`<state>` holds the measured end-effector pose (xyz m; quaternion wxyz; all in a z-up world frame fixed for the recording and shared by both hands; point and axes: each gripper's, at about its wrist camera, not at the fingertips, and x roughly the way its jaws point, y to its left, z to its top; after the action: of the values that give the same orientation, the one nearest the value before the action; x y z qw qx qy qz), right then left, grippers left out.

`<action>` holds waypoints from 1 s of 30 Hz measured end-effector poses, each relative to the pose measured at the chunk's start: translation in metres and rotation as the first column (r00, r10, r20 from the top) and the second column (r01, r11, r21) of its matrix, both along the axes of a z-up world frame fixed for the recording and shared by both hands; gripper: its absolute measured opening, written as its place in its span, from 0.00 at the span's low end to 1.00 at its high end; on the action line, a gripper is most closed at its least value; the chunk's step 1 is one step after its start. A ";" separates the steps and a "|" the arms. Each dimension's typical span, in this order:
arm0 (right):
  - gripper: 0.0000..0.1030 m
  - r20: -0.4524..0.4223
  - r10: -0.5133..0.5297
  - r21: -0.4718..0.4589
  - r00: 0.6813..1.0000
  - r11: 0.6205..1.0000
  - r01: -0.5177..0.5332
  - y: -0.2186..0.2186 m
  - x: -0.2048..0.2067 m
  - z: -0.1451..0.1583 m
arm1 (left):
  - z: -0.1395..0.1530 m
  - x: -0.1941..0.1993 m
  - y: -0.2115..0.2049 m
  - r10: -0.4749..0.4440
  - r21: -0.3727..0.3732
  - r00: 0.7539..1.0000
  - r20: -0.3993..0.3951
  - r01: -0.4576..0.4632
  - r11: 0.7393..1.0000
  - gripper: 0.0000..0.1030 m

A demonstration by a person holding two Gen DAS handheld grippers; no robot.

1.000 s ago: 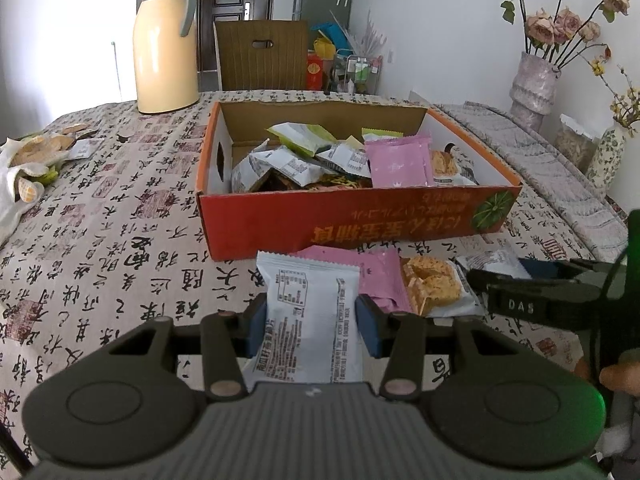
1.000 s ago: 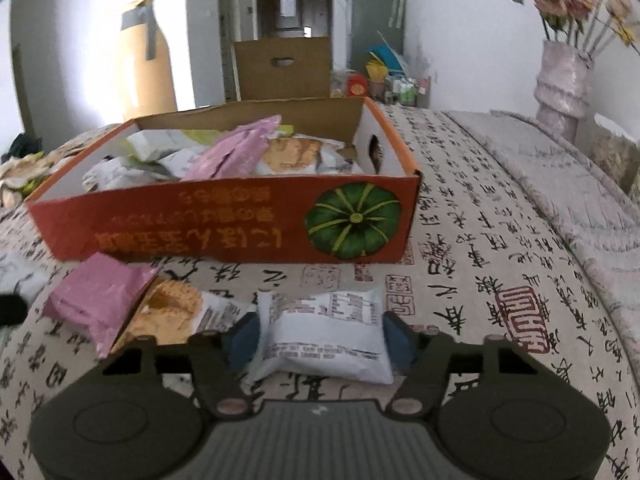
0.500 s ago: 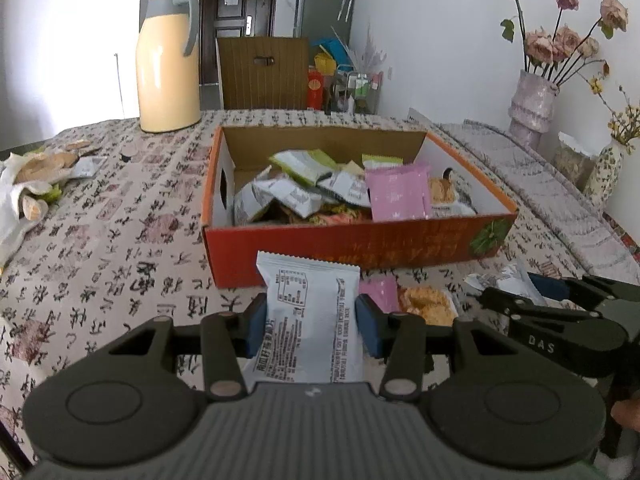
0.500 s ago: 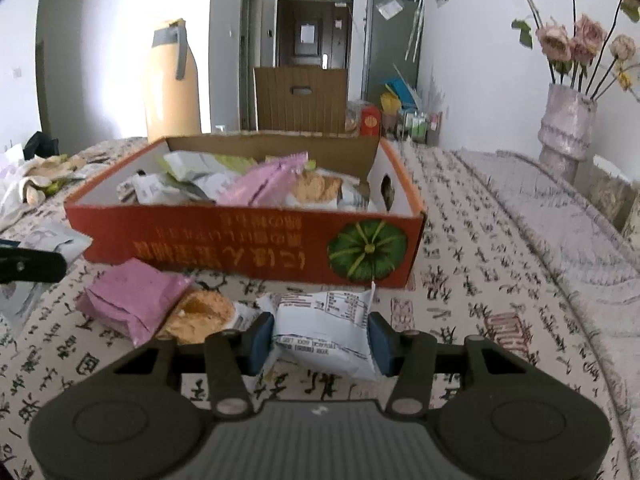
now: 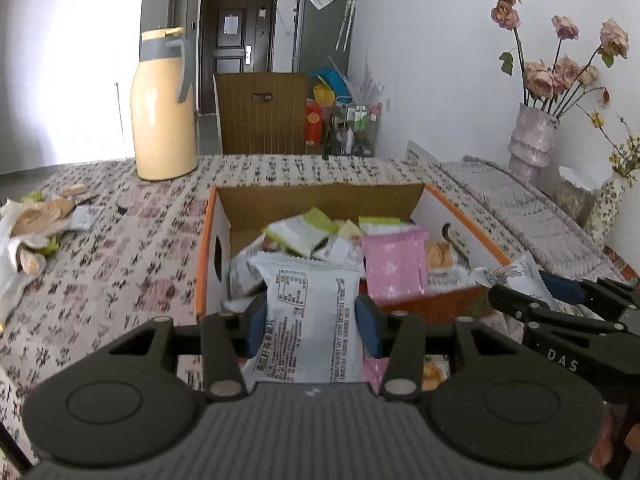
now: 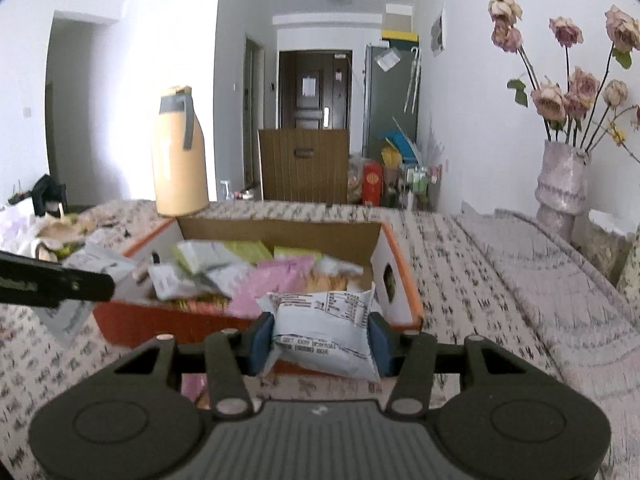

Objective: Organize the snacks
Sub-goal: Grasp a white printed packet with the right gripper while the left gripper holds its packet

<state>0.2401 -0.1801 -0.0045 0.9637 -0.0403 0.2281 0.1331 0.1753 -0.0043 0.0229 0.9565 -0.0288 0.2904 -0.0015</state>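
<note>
Left wrist view: the left gripper (image 5: pixel 311 320) clamps a white snack packet (image 5: pixel 308 322) upright between its blue pads (image 5: pixel 256 330), raised in front of the near wall of the orange cardboard box (image 5: pixel 206 276), which is already heaped with wrappers, a pink packet (image 5: pixel 394 266) among them.
Right wrist view: the right gripper (image 6: pixel 320 340) pinches a second white packet (image 6: pixel 326 330), tilted, before the box's right near corner (image 6: pixel 404 280); the picture is motion-blurred. Done well, each packet probably clears the rim fully before the jaws part, and goes over a low spot in the pile; the two tools sit close, so letting go one at a time likely avoids a clash.
</note>
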 end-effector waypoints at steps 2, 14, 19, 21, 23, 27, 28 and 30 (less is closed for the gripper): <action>0.48 0.016 0.002 0.006 1.000 1.000 -0.002 0.003 0.006 0.005 | 0.004 0.007 0.000 0.006 0.005 1.000 0.009 -0.006 1.000 0.46; 0.48 0.067 0.018 0.054 0.998 0.998 -0.021 0.021 0.056 0.025 | 0.019 0.057 0.002 0.033 0.021 0.999 0.035 -0.034 0.999 0.46; 0.48 0.074 0.014 0.066 0.997 0.998 -0.019 0.028 0.080 0.026 | 0.018 0.082 0.009 0.056 0.011 0.998 0.032 -0.056 0.998 0.46; 0.48 0.077 0.011 0.069 0.997 0.997 -0.017 0.031 0.089 0.025 | 0.016 0.090 0.011 0.064 0.007 0.997 0.032 -0.065 0.998 0.46; 0.48 0.077 0.007 0.076 0.997 0.997 -0.013 0.033 0.098 0.023 | 0.013 0.098 0.014 0.073 0.000 0.997 0.030 -0.073 0.997 0.46; 0.48 0.075 -0.004 0.090 0.997 0.996 -0.003 0.033 0.111 0.013 | 0.004 0.110 0.017 0.081 -0.006 0.996 0.025 -0.080 0.997 0.46; 0.48 0.075 -0.008 0.093 0.997 0.996 0.000 0.032 0.113 0.010 | 0.001 0.112 0.018 0.083 -0.009 0.996 0.022 -0.083 0.997 0.46; 0.48 0.073 -0.018 0.105 0.997 0.994 0.010 0.028 0.117 0.006 | -0.003 0.115 0.021 0.101 -0.013 0.995 0.025 -0.101 0.995 0.46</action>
<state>0.3568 -0.1517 0.0011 0.9731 0.0071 0.1855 0.1366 0.2900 0.0169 0.0199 0.9588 -0.0492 0.2761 0.0448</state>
